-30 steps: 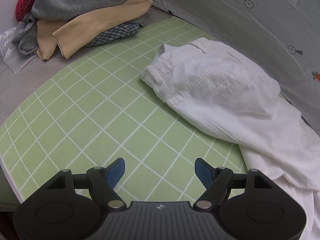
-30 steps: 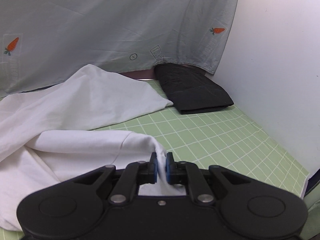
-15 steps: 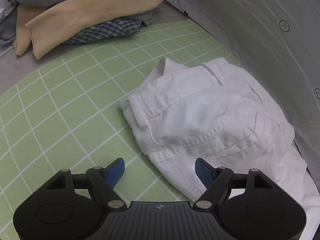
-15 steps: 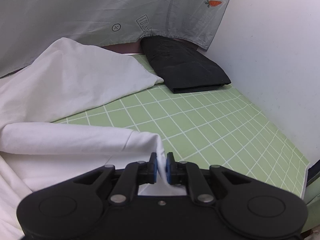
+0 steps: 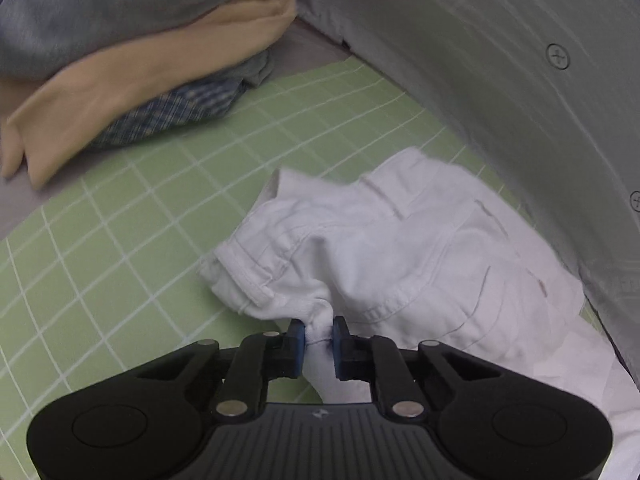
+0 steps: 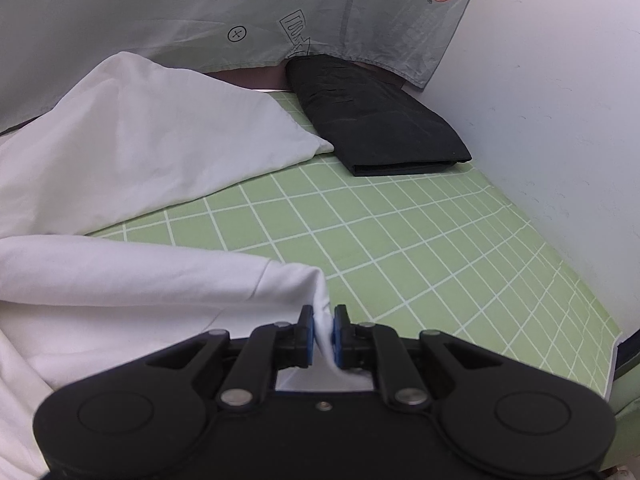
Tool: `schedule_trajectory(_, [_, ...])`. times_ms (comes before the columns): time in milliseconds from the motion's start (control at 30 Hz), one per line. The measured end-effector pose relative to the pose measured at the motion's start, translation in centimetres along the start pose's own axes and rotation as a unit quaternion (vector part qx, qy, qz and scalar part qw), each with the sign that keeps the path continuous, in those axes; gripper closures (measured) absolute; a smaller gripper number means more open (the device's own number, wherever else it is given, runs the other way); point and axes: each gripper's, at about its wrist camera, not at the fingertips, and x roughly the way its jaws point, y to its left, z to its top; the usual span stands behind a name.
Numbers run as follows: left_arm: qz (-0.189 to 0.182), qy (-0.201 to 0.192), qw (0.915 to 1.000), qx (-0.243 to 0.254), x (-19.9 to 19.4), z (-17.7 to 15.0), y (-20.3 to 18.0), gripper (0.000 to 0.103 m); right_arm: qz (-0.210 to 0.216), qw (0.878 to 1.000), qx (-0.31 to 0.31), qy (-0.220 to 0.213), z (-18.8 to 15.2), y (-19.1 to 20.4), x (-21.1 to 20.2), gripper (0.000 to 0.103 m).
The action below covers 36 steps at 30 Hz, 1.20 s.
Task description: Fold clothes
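Lying on the green grid mat (image 5: 120, 264), white trousers (image 5: 404, 252) with waistband end nearest the left claw (image 5: 319, 334), which is closing and pinching it, legs cut off at right, right claw (image 6: 324, 330) clamped on the trousers' hem, clothes pile (image 5: 132, 52) blurred.

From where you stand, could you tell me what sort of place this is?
Probably a staged clothes-folding station: a green gridded mat, a hung grey sheet with printed symbols as backdrop, and a pile of unfolded clothes beside it.

White trousers (image 5: 420, 256) on green white-gridded mat (image 5: 120, 248); tan garment (image 5: 140, 80) over blue plaid one (image 5: 172, 116); black folded cloth (image 6: 372, 120); grey carrot-print sheet (image 6: 200, 4).
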Motion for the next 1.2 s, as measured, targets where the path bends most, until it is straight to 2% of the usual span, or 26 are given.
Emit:
schedule_trajectory(100, [-0.019, -0.052, 0.9973, 0.048, -1.4, 2.8, -3.6, 0.091, 0.000, 1.000, -0.004, 0.000, 0.3, 0.1, 0.4, 0.093])
schedule_trajectory(233, [-0.070, -0.102, 0.9879, 0.093, -1.2, 7.1, -9.5, 0.091, 0.002, 1.000, -0.001, 0.001, 1.0, 0.1, 1.2, 0.093])
schedule_trajectory(333, [-0.115, -0.102, 0.9795, 0.130, 0.7, 9.3, -14.2, 0.089, -0.002, 1.000, -0.005, -0.004, 1.9, 0.2, 1.7, 0.093])
schedule_trajectory(367, [-0.127, -0.094, 0.9775, 0.140, 1.7, 9.4, -15.3, 0.085, -0.004, 1.000, -0.006, -0.005, 2.2, 0.3, 1.8, 0.093])
schedule_trajectory(400, [-0.134, -0.082, 0.9775, 0.141, 2.7, 9.3, -16.1, 0.079, -0.005, 1.000, -0.005, -0.005, 2.4, 0.4, 1.9, 0.093])
schedule_trajectory(467, [-0.145, -0.064, 0.9773, 0.140, 4.3, 9.0, -17.2, 0.076, -0.007, 1.000, -0.005, -0.001, 2.7, 0.5, 2.4, 0.093])
schedule_trajectory(567, [-0.165, -0.074, 0.9756, 0.125, 3.5, 7.1, -15.4, 0.062, -0.010, 1.000, -0.007, 0.004, 2.7, 0.7, 2.6, 0.093])
schedule_trajectory(700, [-0.174, -0.095, 0.9761, 0.089, 0.3, 4.3, -10.3, 0.055, -0.014, 1.000, -0.015, 0.009, 2.4, 0.9, 2.9, 0.093])
schedule_trajectory(833, [-0.146, -0.109, 0.9826, 0.038, -1.1, 2.5, -5.1, 0.052, -0.019, 0.999, -0.019, 0.018, 2.4, 1.5, 3.5, 0.093])
schedule_trajectory(967, [-0.094, -0.073, 0.9929, 0.004, 1.7, 2.1, -1.6, 0.053, -0.022, 0.999, -0.018, 0.025, 2.5, 1.9, 3.8, 0.093])
schedule_trajectory(1067, [-0.106, -0.057, 0.9926, -0.015, 3.6, 2.1, -0.9, 0.050, -0.022, 0.999, -0.020, 0.026, 2.5, 1.9, 3.7, 0.092])
schedule_trajectory(1100, [-0.110, -0.058, 0.9920, -0.022, 4.2, 2.3, -1.0, 0.042, -0.021, 0.999, -0.019, 0.026, 2.5, 1.8, 3.7, 0.092])
schedule_trajectory(1200, [-0.114, -0.058, 0.9912, -0.035, 6.1, 3.1, -1.7, 0.032, -0.019, 0.999, -0.017, 0.028, 2.4, 1.5, 3.5, 0.092])
